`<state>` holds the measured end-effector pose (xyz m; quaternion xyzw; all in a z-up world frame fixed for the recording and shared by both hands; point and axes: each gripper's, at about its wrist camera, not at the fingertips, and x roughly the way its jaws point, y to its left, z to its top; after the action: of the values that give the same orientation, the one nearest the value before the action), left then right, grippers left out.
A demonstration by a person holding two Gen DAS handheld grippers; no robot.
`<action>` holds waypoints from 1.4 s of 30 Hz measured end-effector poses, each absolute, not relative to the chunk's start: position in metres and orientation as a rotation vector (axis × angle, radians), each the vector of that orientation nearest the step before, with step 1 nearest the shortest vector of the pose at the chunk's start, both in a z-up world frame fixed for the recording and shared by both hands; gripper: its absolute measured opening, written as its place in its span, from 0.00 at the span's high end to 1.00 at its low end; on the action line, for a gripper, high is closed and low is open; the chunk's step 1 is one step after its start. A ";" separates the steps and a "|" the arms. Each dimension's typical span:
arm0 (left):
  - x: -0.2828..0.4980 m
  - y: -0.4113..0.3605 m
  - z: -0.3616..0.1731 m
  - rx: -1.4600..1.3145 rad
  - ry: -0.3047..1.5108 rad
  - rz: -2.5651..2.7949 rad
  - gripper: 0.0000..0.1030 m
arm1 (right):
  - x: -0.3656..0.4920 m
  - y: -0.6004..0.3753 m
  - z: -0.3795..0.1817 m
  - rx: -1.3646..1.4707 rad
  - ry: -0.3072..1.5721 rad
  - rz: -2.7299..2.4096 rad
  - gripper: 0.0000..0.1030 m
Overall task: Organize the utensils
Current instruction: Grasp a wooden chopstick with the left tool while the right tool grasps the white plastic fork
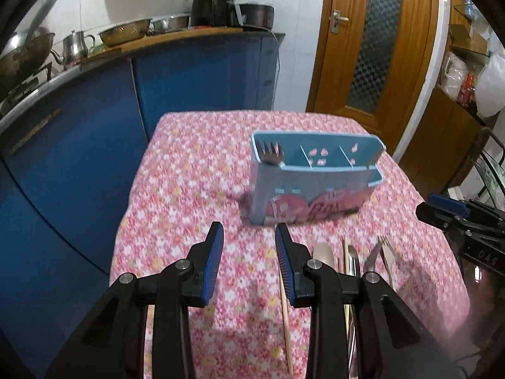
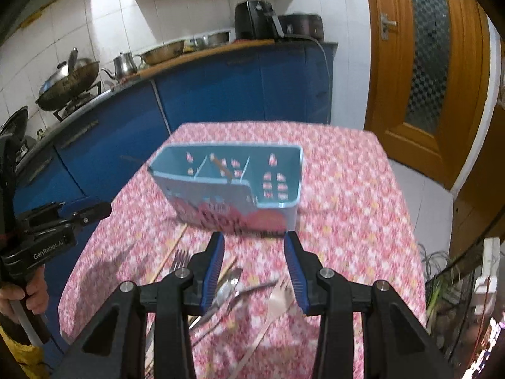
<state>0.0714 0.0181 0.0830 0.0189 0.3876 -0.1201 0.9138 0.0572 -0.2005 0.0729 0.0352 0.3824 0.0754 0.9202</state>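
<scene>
A light-blue utensil holder with three compartments stands on the pink floral tablecloth. A fork stands in its left compartment. The holder also shows in the right wrist view, with a brown chopstick in its middle compartment. Loose spoons, forks and chopsticks lie in front of the holder. My left gripper is open and empty above the cloth, just left of the loose utensils. My right gripper is open and empty above the utensil pile.
Blue kitchen cabinets with pots, a kettle and an air fryer stand left and behind the table. A wooden door is at the back right. The right gripper shows at the left wrist view's right edge.
</scene>
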 end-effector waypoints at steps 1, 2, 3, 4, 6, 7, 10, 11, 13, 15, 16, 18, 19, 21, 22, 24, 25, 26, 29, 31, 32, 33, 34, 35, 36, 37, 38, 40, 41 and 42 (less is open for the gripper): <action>0.071 0.017 0.081 0.040 0.808 -0.248 0.67 | 0.056 -0.201 0.069 0.077 0.803 0.154 0.59; 0.071 0.016 0.077 0.045 0.822 -0.248 0.67 | 0.055 -0.201 0.068 0.078 0.812 0.151 0.59; 0.071 0.015 0.075 0.049 0.834 -0.246 0.67 | 0.054 -0.201 0.065 0.076 0.824 0.145 0.59; 0.071 0.014 0.072 0.051 0.845 -0.245 0.67 | 0.053 -0.201 0.063 0.072 0.833 0.140 0.59; 0.072 0.012 0.066 0.050 0.877 -0.251 0.67 | 0.053 -0.201 0.058 0.066 0.855 0.130 0.59; 0.073 0.011 0.063 0.047 0.889 -0.255 0.67 | 0.052 -0.202 0.055 0.066 0.869 0.126 0.59; 0.076 0.008 0.052 0.039 0.930 -0.271 0.67 | 0.053 -0.205 0.047 0.073 0.911 0.121 0.59; 0.078 0.007 0.048 0.037 0.943 -0.275 0.67 | 0.053 -0.205 0.045 0.072 0.919 0.119 0.59; 0.080 0.004 0.043 0.036 0.962 -0.276 0.67 | 0.052 -0.207 0.038 0.065 0.941 0.110 0.59; 0.084 0.002 0.036 0.033 0.986 -0.277 0.67 | 0.052 -0.210 0.033 0.065 0.961 0.110 0.59; 0.086 0.002 0.034 0.029 0.995 -0.278 0.67 | 0.053 -0.211 0.030 0.069 0.974 0.109 0.59; 0.090 0.001 0.029 0.020 1.013 -0.282 0.67 | 0.055 -0.214 0.024 0.075 0.998 0.106 0.59; 0.091 0.000 0.027 0.018 1.023 -0.284 0.67 | 0.056 -0.215 0.021 0.078 1.012 0.103 0.59; 0.095 -0.002 0.024 0.019 1.039 -0.289 0.67 | 0.059 -0.218 0.014 0.085 1.043 0.095 0.59; 0.097 -0.003 0.022 0.021 1.045 -0.292 0.67 | 0.061 -0.220 0.011 0.093 1.058 0.095 0.59; 0.101 -0.006 0.019 0.027 1.059 -0.293 0.67 | 0.065 -0.223 0.004 0.119 1.091 0.097 0.59; 0.103 -0.007 0.017 0.030 1.065 -0.293 0.67 | 0.067 -0.225 0.001 0.134 1.108 0.097 0.59; 0.105 -0.008 0.016 0.032 1.070 -0.292 0.67 | 0.068 -0.227 -0.001 0.145 1.118 0.099 0.59; 0.112 -0.012 0.011 0.040 1.090 -0.297 0.67 | 0.073 -0.230 -0.008 0.172 1.150 0.105 0.59; 0.116 -0.014 0.008 0.046 1.099 -0.299 0.67 | 0.075 -0.230 -0.011 0.171 1.164 0.104 0.59; 0.119 -0.015 0.006 0.049 1.104 -0.299 0.67 | 0.077 -0.230 -0.012 0.170 1.168 0.103 0.59; 0.121 -0.015 0.004 0.050 1.110 -0.299 0.67 | 0.078 -0.231 -0.013 0.171 1.175 0.104 0.59; 0.124 -0.016 0.002 0.049 1.118 -0.302 0.67 | 0.079 -0.231 -0.015 0.173 1.183 0.106 0.59; 0.127 -0.017 0.000 0.043 1.130 -0.309 0.67 | 0.080 -0.231 -0.016 0.175 1.189 0.107 0.59; 0.127 -0.018 -0.002 0.037 1.137 -0.314 0.67 | 0.082 -0.232 -0.018 0.179 1.196 0.108 0.59; 0.128 -0.018 -0.004 0.028 1.147 -0.324 0.69 | 0.083 -0.232 -0.019 0.180 1.200 0.110 0.59; 0.130 -0.019 -0.006 0.022 1.156 -0.335 0.71 | 0.084 -0.231 -0.019 0.176 1.200 0.112 0.59; 0.131 -0.021 -0.008 0.021 1.156 -0.347 0.79 | 0.086 -0.228 -0.020 0.160 1.205 0.120 0.59; 0.132 -0.022 -0.008 0.021 1.154 -0.356 0.81 | 0.088 -0.227 -0.020 0.157 1.209 0.125 0.59; 0.133 -0.023 -0.008 0.020 1.154 -0.363 0.86 | 0.089 -0.225 -0.021 0.151 1.213 0.128 0.60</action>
<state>0.1325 -0.0229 -0.0075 0.0094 0.5423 -0.1707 0.8226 0.0891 -0.2251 -0.0209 0.0710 0.5688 0.0602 0.8172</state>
